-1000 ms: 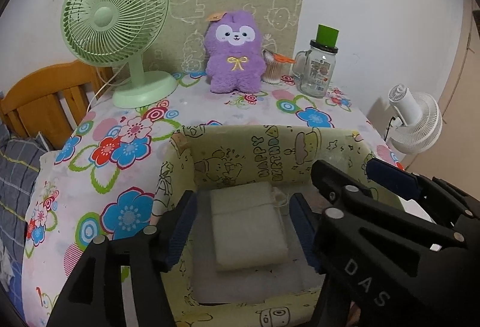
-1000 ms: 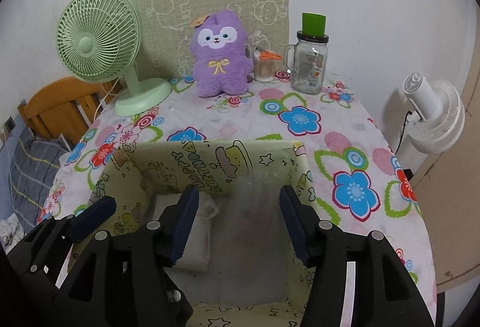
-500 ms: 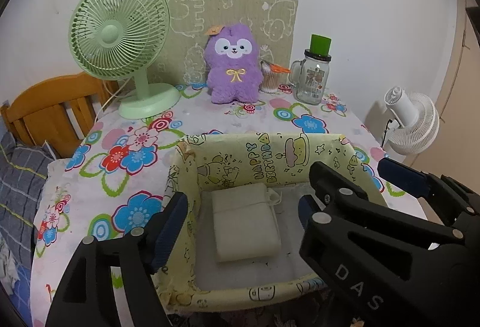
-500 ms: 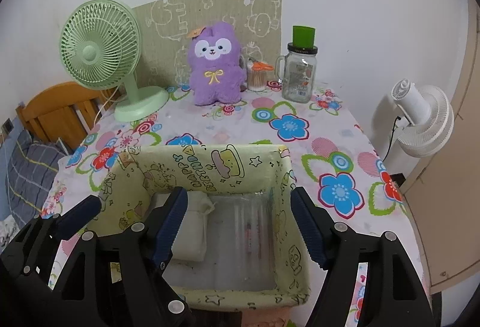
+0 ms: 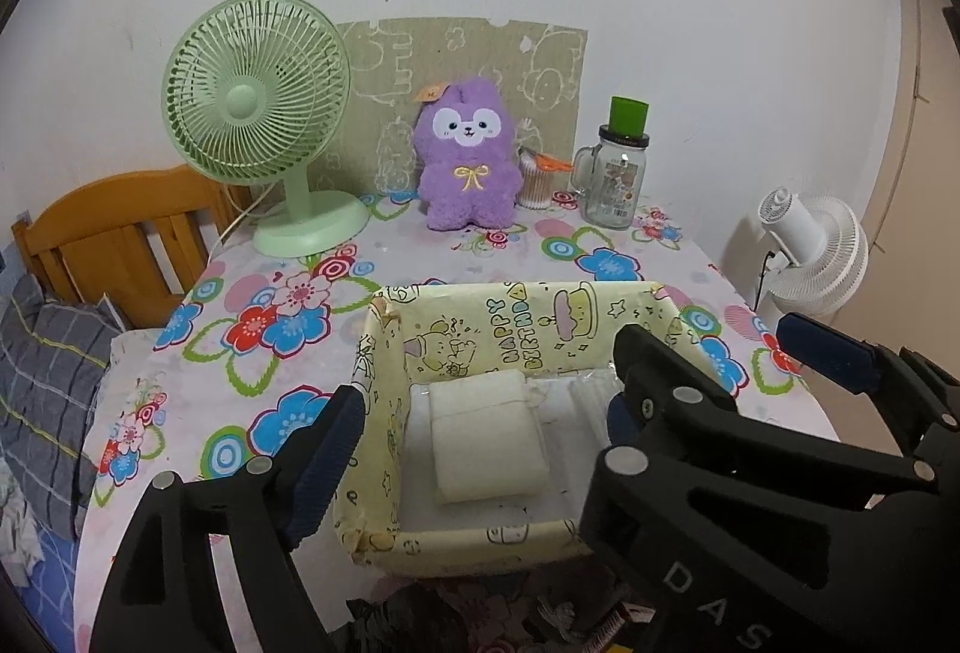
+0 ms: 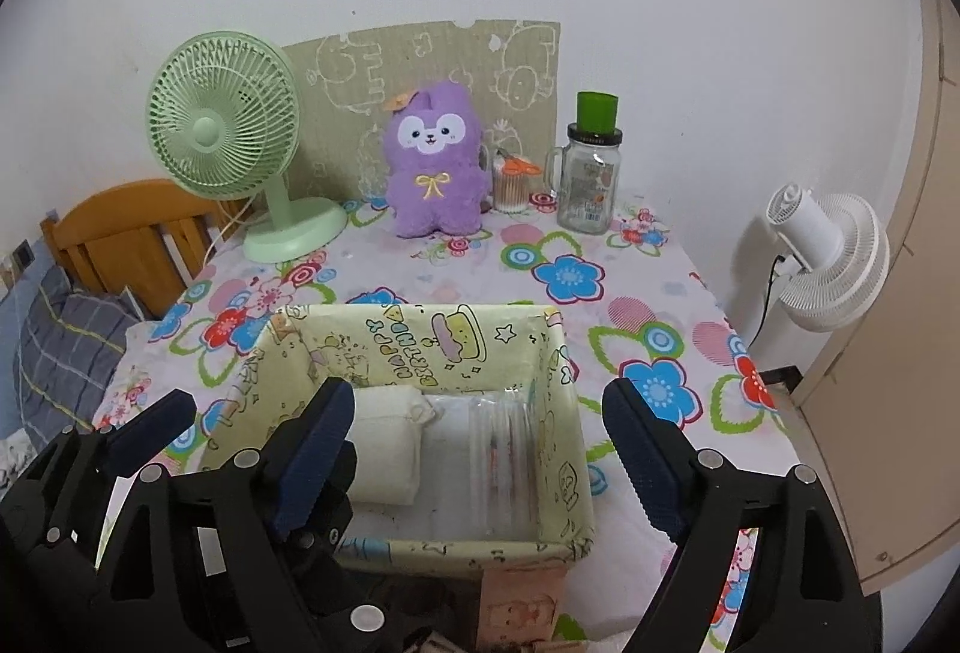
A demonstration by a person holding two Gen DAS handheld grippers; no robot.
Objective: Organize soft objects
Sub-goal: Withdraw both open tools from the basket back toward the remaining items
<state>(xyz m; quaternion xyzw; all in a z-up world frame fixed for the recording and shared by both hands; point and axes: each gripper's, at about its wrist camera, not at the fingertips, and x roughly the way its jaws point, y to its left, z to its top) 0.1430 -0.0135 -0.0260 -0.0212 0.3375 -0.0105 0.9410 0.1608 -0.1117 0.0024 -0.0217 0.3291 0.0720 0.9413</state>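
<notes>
Down in the yellow cartoon-print box [image 5: 516, 329] we see a folded cream cloth [image 5: 487, 437] lying flat on the floor of the box, toward its left side. Just beside it, on the right half of the floor, lies a clear plastic packet [image 6: 501, 449]; what is inside it we cannot make out. The box stands at the near edge of a table covered with a flowered cloth [image 5: 240, 353].

Our left gripper [image 5: 480, 431] hangs over the box with its jaws well apart. They have just been opening, and the cream cloth shows in the gap between the blue pads, untouched by either. Our right gripper [image 6: 474, 437] hovers beside it, its jaws also wide and just opened further; the packet and the right end of the cloth show between its pads without contact.

Farther back on the table, against the wall, a purple plush toy [image 5: 468, 155] sits upright. To its left stands a green desk fan [image 5: 258, 89]; to its right we see a small tub of cotton swabs [image 5: 537, 179] and a glass jar with a green top [image 5: 618, 173]. Beyond the table's right edge is a white fan [image 6: 828, 257], and at the left a wooden bed frame [image 5: 120, 227].
</notes>
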